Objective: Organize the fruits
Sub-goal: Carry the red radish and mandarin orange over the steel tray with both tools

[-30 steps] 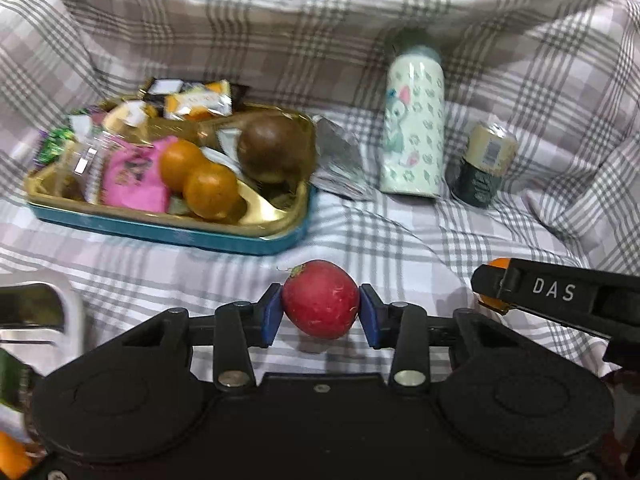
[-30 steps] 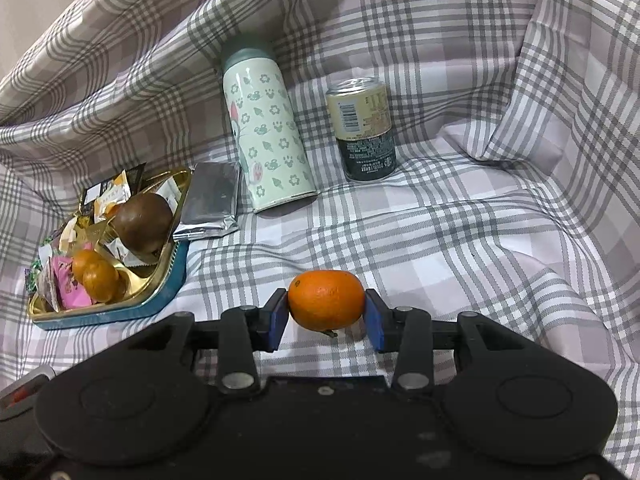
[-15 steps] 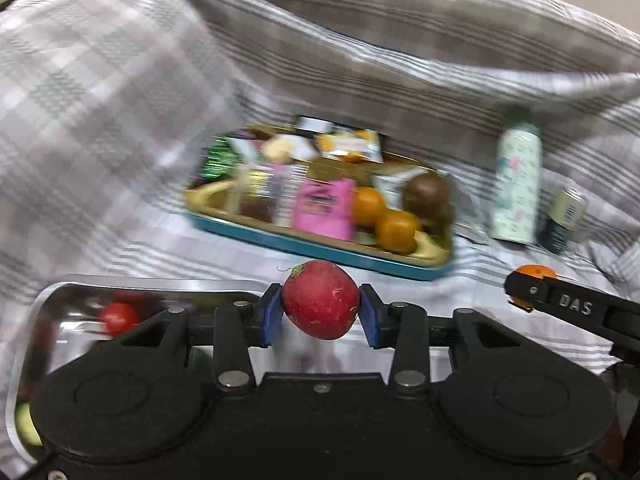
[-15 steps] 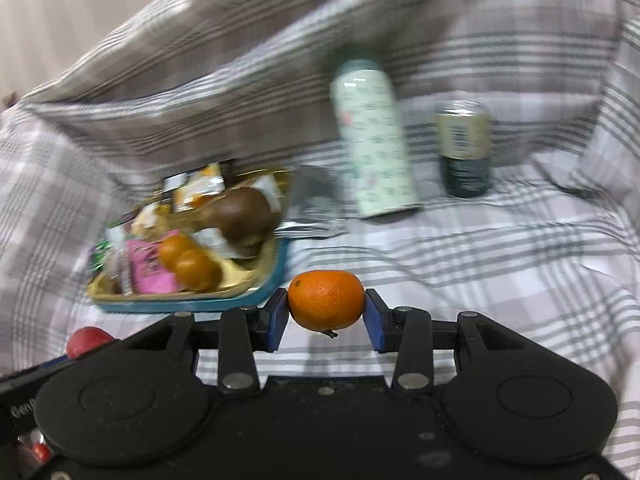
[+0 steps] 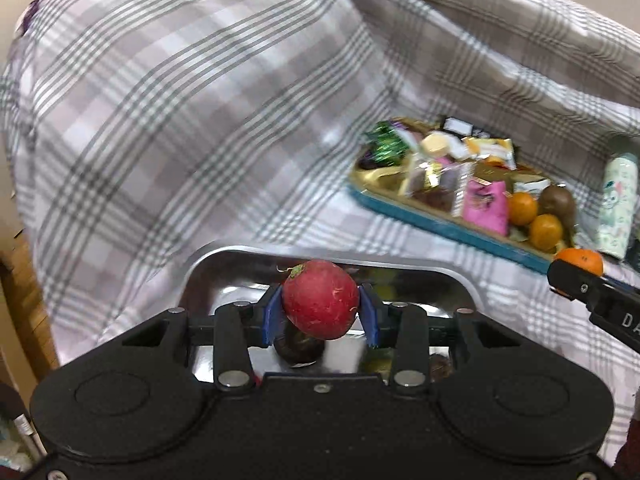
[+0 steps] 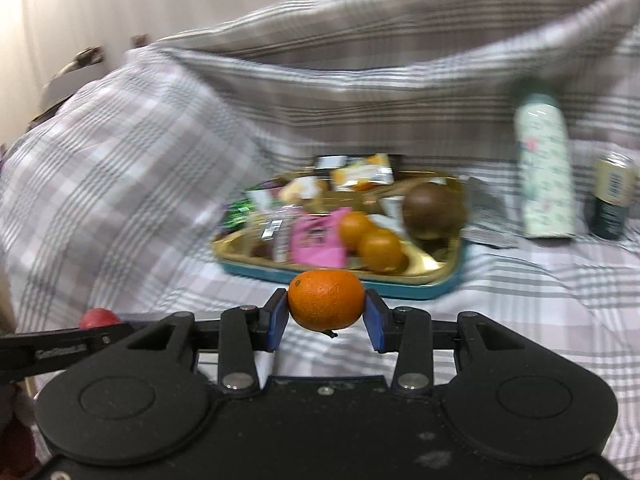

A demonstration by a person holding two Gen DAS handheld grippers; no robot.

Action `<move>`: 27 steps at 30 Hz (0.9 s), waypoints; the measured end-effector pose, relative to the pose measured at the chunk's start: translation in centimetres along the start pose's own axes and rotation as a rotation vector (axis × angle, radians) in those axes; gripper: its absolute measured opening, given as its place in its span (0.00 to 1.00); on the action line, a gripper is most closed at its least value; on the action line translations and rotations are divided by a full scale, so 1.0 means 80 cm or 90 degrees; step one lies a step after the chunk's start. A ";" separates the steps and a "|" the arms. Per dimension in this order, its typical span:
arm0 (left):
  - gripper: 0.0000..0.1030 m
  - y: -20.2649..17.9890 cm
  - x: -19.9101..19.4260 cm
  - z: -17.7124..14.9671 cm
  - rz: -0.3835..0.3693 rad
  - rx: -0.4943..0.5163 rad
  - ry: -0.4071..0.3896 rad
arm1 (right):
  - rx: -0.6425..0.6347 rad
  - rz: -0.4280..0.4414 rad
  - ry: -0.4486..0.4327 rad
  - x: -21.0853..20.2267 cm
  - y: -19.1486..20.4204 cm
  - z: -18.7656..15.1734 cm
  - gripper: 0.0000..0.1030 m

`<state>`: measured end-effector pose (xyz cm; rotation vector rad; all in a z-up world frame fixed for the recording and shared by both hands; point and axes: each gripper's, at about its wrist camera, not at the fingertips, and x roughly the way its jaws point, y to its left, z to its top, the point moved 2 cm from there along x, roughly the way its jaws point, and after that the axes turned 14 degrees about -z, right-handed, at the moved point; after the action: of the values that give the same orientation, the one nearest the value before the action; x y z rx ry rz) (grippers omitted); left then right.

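Observation:
My left gripper [image 5: 320, 316] is shut on a red round fruit [image 5: 320, 305] and holds it over a shiny metal tray [image 5: 224, 256]; a dark fruit [image 5: 298, 350] lies in the tray under it. My right gripper [image 6: 326, 316] is shut on a small orange [image 6: 326, 299]. That orange [image 5: 580, 261] and a right finger also show at the right edge of the left wrist view. The red fruit [image 6: 98, 317] and a left finger show at the left edge of the right wrist view. A gold and teal tray [image 6: 412, 284] beyond holds two oranges [image 6: 378, 249], a brown fruit [image 6: 432, 210] and snack packets.
A pale patterned bottle [image 6: 546, 168] and a dark can [image 6: 612, 196] stand right of the gold tray, with a silver packet [image 6: 486, 216] between. Plaid cloth [image 5: 180, 100] covers the surface and rises in folds at left and behind.
Both grippers swung left with their fruits still held. The metal tray has come under the left gripper, and the gold tray, bottle and can slid right in both views.

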<state>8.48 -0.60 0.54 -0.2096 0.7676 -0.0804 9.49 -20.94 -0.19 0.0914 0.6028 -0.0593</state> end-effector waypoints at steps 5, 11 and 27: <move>0.47 0.023 -0.006 -0.010 0.016 -0.012 0.011 | -0.043 0.037 -0.003 -0.002 0.039 -0.010 0.41; 0.47 0.041 -0.008 -0.023 0.007 -0.003 0.020 | -0.083 0.056 0.007 0.000 0.070 -0.025 0.41; 0.48 0.032 -0.010 -0.041 -0.067 0.048 0.051 | -0.089 0.041 0.030 0.010 0.080 -0.038 0.41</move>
<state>5.59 1.47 -1.79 -0.1753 0.8317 -0.2181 8.98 -14.31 -2.71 -0.0236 0.6483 0.0469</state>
